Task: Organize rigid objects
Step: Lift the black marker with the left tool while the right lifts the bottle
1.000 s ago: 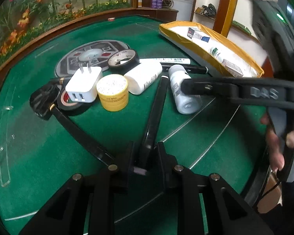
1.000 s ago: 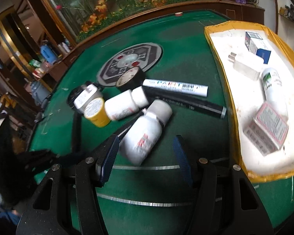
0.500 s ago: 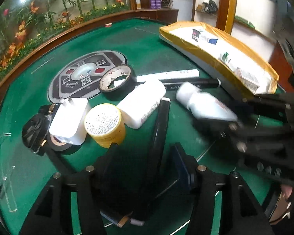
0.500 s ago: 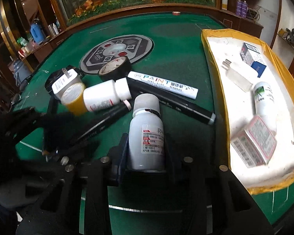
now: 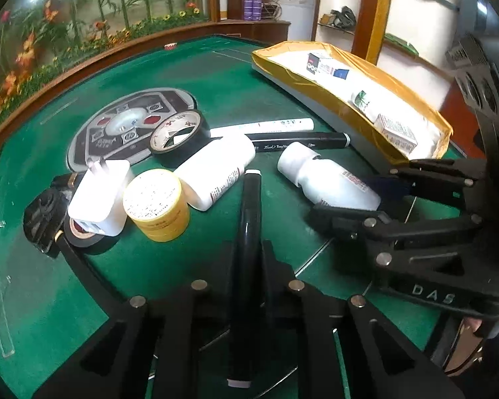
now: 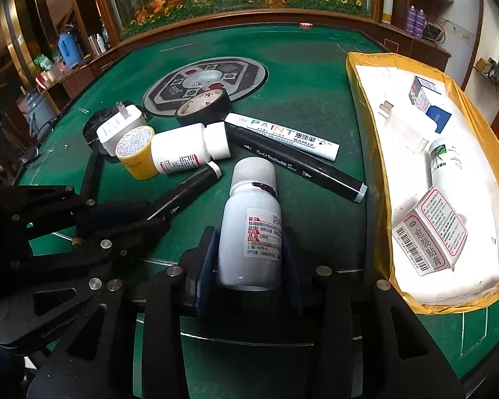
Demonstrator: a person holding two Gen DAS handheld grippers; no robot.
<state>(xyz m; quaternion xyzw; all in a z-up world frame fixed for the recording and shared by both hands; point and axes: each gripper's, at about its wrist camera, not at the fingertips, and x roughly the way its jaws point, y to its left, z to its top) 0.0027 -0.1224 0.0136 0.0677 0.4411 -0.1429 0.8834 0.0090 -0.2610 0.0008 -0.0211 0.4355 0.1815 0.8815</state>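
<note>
1. Both hands are working the pick-up step: each claw is gripping one item out of the pile on the green surface (image 6: 309, 66).
2. The left claw (image 5: 248, 259) is pressed together on a black marker (image 5: 249, 219), which is running up between its fingers toward the pile.
3. The right claw (image 6: 249, 262) is pinching a white bottle (image 6: 252, 229) by its lower body; the jaws are easing open very slightly, yet the pads are touching both sides.
4. The bottle is lying close to the yellow-rimmed tray (image 6: 366, 106), which is already holding boxes, a plug and another bottle.
5. The next move probably calls for lifting each item clear of its neighbours, carrying it over the tray rim, and releasing it on a bare patch.
</note>
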